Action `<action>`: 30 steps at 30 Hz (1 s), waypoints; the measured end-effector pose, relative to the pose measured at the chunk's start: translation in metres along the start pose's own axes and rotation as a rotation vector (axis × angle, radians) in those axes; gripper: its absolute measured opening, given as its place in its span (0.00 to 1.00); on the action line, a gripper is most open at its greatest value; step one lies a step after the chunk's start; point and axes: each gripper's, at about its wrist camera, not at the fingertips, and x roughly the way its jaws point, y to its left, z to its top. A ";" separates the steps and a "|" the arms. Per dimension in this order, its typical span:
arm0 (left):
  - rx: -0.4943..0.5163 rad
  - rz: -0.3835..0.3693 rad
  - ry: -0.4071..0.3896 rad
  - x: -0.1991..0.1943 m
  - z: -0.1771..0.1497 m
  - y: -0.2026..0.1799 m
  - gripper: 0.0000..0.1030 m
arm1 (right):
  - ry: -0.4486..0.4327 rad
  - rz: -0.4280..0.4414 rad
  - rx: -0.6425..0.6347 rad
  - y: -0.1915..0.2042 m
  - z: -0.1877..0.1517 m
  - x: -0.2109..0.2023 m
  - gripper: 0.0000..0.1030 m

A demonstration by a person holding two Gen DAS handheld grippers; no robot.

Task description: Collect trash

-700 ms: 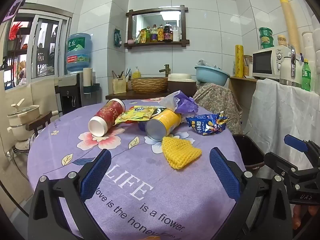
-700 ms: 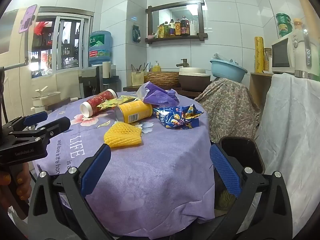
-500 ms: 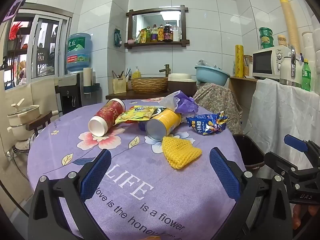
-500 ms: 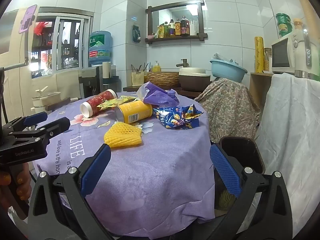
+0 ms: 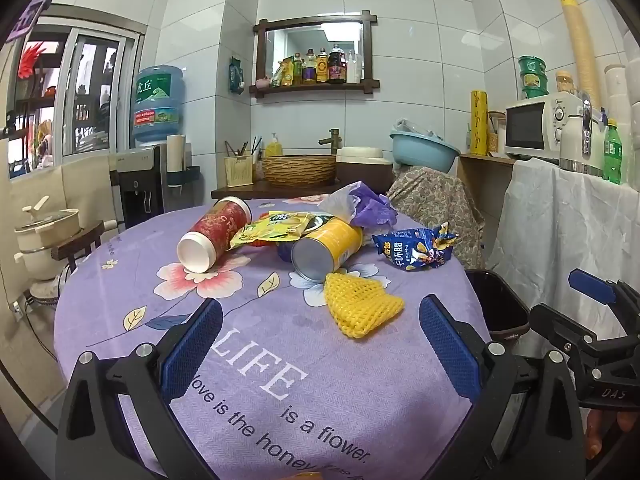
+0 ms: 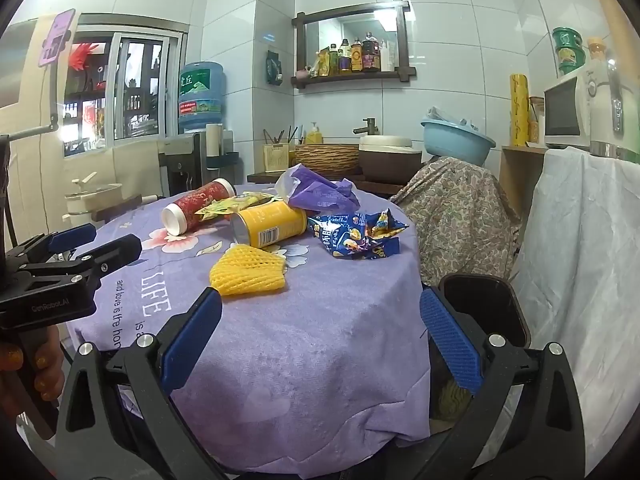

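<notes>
I see my left gripper [image 5: 320,344] and right gripper [image 6: 320,340] both spread wide, gripping nothing, low in their frames. The trash sits mid-frame on the purple tablecloth [image 5: 248,364]: yellow foam net [image 5: 360,308], yellow can [image 5: 324,248], red tube [image 5: 214,236], blue snack bag [image 5: 416,248]. Black bin [image 6: 484,312] stands right of the table.

White-tiled walls [image 5: 420,92], window [image 5: 80,96] left

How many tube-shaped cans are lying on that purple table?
2. The red can lies on its side at the pile's left; the yellow can lies on its side mid-pile, behind the yellow foam net. Wrappers might hide others.
</notes>
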 end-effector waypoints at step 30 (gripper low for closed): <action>-0.002 -0.006 0.002 0.001 -0.003 -0.001 0.95 | -0.004 -0.003 -0.006 0.002 0.001 -0.002 0.95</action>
